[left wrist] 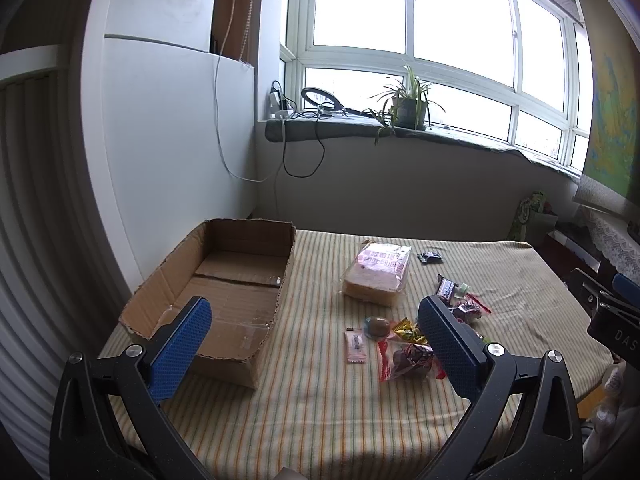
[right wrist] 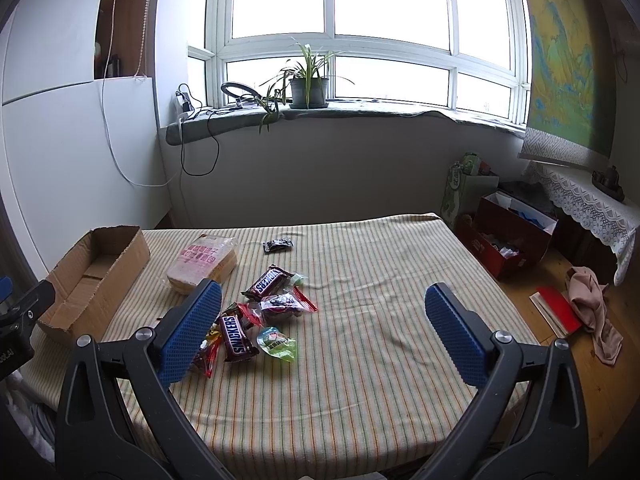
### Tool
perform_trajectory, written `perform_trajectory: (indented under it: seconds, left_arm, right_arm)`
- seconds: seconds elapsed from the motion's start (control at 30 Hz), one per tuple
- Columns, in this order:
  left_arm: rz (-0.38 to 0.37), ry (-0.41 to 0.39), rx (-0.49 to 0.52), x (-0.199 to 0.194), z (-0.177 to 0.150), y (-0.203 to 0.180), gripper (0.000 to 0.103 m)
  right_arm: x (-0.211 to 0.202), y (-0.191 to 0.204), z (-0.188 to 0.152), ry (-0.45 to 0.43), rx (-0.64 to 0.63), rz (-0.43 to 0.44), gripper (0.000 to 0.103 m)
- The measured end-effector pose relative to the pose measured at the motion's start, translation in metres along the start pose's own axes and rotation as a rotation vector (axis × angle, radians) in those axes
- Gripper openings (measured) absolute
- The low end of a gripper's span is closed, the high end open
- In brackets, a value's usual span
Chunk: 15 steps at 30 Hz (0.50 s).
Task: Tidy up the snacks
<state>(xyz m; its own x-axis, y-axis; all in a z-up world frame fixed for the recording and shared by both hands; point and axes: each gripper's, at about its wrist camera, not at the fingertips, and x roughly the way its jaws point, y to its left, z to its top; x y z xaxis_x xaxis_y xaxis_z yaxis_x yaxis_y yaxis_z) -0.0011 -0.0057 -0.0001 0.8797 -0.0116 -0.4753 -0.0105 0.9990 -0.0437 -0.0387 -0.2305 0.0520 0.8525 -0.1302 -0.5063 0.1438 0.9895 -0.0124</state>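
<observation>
Hovering wide open and empty, both grippers face snacks lying beyond their jaws.

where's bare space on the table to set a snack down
Free: the striped cloth right of the snack pile, out to the table's right edge, and the near strip. The cardboard box looks empty too. Crowded: around the Snickers bars and bread pack.

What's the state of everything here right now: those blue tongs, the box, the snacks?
Left tongs: open, holding nothing.
Right tongs: open, holding nothing.
Cardboard box: open on top, no snacks visible inside.
Bread pack: sealed, lying flat on the cloth.
Chocolate bars: wrapped, loose on the striped cloth.
</observation>
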Motion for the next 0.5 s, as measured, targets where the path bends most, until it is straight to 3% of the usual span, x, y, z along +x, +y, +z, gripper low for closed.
perform_trajectory:
  seconds: [0.5]
  left_arm:
    - [-0.004, 0.002, 0.001, 0.0001, -0.0026, 0.0013, 0.103]
  right_arm:
    - [0.0013, 0.0014, -0.0037, 0.006, 0.0, 0.001, 0.103]
